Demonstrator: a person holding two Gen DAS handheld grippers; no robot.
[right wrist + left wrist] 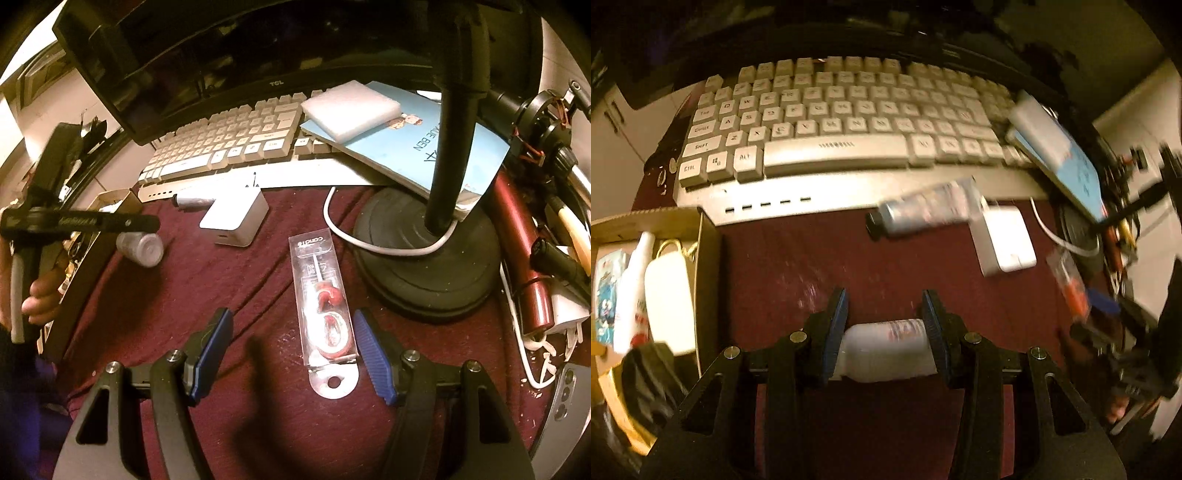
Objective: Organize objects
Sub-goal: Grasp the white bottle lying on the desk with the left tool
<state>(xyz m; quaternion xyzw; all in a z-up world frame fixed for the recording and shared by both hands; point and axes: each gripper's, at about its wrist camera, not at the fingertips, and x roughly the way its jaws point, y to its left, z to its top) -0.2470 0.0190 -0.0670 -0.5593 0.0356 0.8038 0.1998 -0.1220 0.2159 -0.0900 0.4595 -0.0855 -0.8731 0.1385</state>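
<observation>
Left gripper (pixel 884 325) clenched on a small white bottle (pixel 886 349), the bottle lying crosswise between the blue pads and pressed on both ends, held over the dark red cloth of the worktop (pixel 798 266). To the left, a cardboard box (pixel 705 258) with a white bottle, a white pouch and a printed packet already lying inside. Ahead, a white keyboard (pixel 834 147) across the back; in front of it a silver tube with a black cap (pixel 923 210), touching a white power adapter (pixel 1004 240) on its right. Right gripper (pixel 293 345) with fingers released, spread wide and pointing down at the cloth, a clear blister pack with a red and white number candle (pixel 327 310) lying on the cloth between the fingers, nearer the right-hand one; contact with the pads impossible to tell. Beyond the pack, the round black base of a stand (pixel 424 266) with a white cable (pixel 354 236) curling round it, and a light blue notebook (pixel 417 147) resting partly on the keyboard with a white foam block (pixel 351 107) on top. At the left edge of the right wrist view, a hand (pixel 42 291) on the handle of the left gripper.
</observation>
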